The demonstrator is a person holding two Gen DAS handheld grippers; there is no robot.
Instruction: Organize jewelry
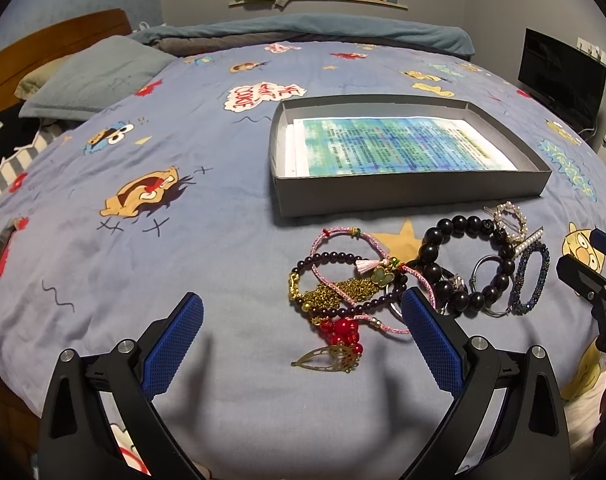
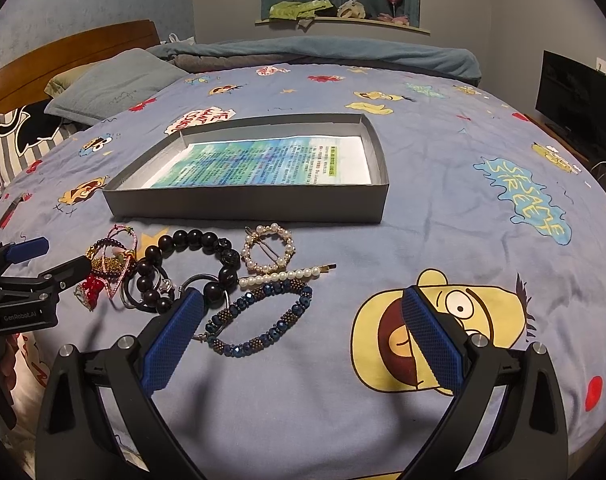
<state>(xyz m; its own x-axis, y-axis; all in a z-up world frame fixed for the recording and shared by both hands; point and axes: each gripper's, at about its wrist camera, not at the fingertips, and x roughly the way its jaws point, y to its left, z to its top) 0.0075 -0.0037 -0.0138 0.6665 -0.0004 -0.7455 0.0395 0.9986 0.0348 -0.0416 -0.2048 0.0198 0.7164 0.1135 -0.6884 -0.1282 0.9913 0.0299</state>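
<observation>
A pile of jewelry lies on the blue cartoon bedspread in front of a grey open box [image 1: 407, 192] [image 2: 247, 202] lined with printed paper. The pile holds a black bead bracelet [image 1: 463, 264] [image 2: 191, 240], a dark blue bead bracelet [image 1: 533, 280] [image 2: 263, 320], a pearl ring clip [image 1: 511, 216] [image 2: 267, 253], a pearl bar pin [image 2: 279, 276], pink cord bracelets [image 1: 343, 240], a gold chain [image 1: 335, 294], red beads [image 1: 343, 330] and a gold leaf clip [image 1: 327, 360]. My left gripper [image 1: 303, 312] is open just before the pile. My right gripper [image 2: 303, 308] is open, its left finger beside the blue bracelet.
Pillows [image 1: 91, 76] and a wooden headboard [image 1: 43, 48] are at the far left. A folded blanket [image 1: 303, 32] lies along the far edge. A dark screen [image 2: 579, 96] stands at the right. A shelf with clothes [image 2: 335, 12] is on the back wall.
</observation>
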